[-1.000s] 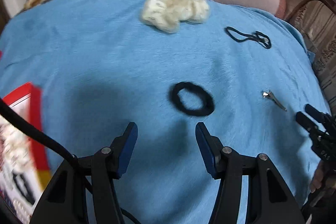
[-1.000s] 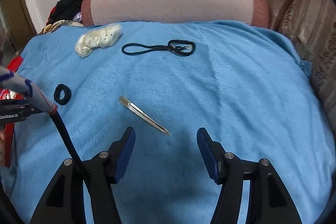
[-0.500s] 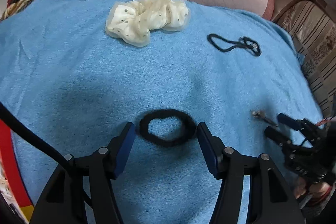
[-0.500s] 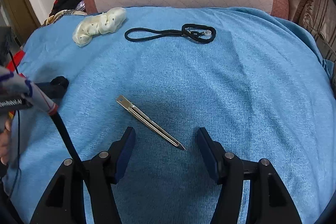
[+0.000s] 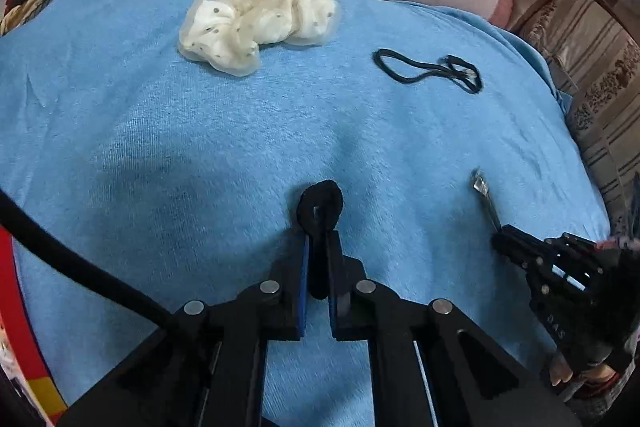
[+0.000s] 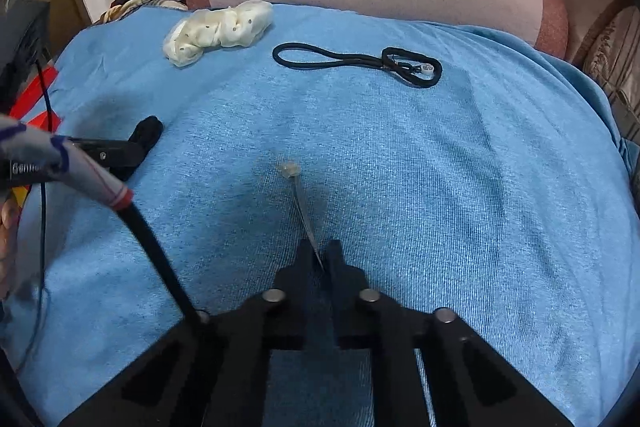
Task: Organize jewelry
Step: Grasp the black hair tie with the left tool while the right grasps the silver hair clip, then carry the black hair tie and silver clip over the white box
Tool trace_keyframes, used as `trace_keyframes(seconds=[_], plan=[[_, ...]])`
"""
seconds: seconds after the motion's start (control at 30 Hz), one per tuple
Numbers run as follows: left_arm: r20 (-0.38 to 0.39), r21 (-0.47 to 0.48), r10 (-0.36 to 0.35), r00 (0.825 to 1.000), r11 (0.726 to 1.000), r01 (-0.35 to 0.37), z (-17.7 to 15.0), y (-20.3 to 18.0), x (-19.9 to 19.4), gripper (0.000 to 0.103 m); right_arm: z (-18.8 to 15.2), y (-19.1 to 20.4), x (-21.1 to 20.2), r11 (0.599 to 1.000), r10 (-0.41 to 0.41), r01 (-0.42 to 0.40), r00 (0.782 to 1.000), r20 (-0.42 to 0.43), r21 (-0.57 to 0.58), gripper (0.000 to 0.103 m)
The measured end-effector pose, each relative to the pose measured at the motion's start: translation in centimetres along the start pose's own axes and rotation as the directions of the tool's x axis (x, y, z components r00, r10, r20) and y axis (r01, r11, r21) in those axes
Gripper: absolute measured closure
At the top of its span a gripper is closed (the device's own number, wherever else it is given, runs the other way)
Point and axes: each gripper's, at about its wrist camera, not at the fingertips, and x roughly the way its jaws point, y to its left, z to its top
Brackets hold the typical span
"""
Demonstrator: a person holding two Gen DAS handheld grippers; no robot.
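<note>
Now both my grippers have just closed: the left gripper (image 5: 318, 227) pinches the black hair tie (image 5: 320, 205), the right gripper (image 6: 320, 259) the metal hair clip (image 6: 300, 203), both on the blue towel (image 6: 440, 187). Next comes lifting both cleanly, probably toward the red box (image 5: 24, 303) at nine o'clock.

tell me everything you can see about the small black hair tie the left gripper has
The small black hair tie is a thick, fuzzy fabric-covered ring, matte black. It is squeezed flat between the fingers of the left gripper, whose jaws have just closed on it, so its loop is pinched narrow with only a small opening showing past the fingertips. Its far end rests on the blue cloth. Nothing else touches it.
</note>
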Motion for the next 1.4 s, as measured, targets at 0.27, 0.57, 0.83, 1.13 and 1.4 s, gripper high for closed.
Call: trace_keyframes(seconds=[0.27, 0.57, 0.83, 1.13, 1.4], plan=[[0.078, 0.027, 0.019, 0.997, 0.999, -0.021, -3.3, -1.2, -5.6, 0.096, -1.1, 1.0, -3.3, 0.997, 0.045, -0.047, 0.999, 0.031, 0.060, 0.101], [0.142, -0.019, 0.078, 0.987, 0.997, -0.076, -8.6, -1.0, -12.3, 0.096, -3.2, 4.1, -7.4, 0.988, 0.120, -0.125, 0.991, 0.063, 0.088, 0.101], [0.198, -0.116, 0.167, 0.966, 0.982, -0.146, -13.5, 1.6, -17.5, 0.096, -4.1, 8.5, -9.9, 0.984, 0.172, -0.175, 0.982, 0.075, 0.037, 0.100], [0.219, -0.240, 0.311, 0.925, 0.936, -0.258, -17.9, 6.9, -21.5, 0.096, -4.5, 13.8, -11.6, 0.973, 0.232, -0.230, 0.970, 0.072, -0.033, 0.100], [0.224, -0.310, 0.358, 0.906, 0.908, -0.282, -19.9, 9.6, -23.1, 0.096, -4.1, 19.0, -11.9, 0.958, 0.277, -0.272, 0.960, 0.044, -0.094, 0.100]])
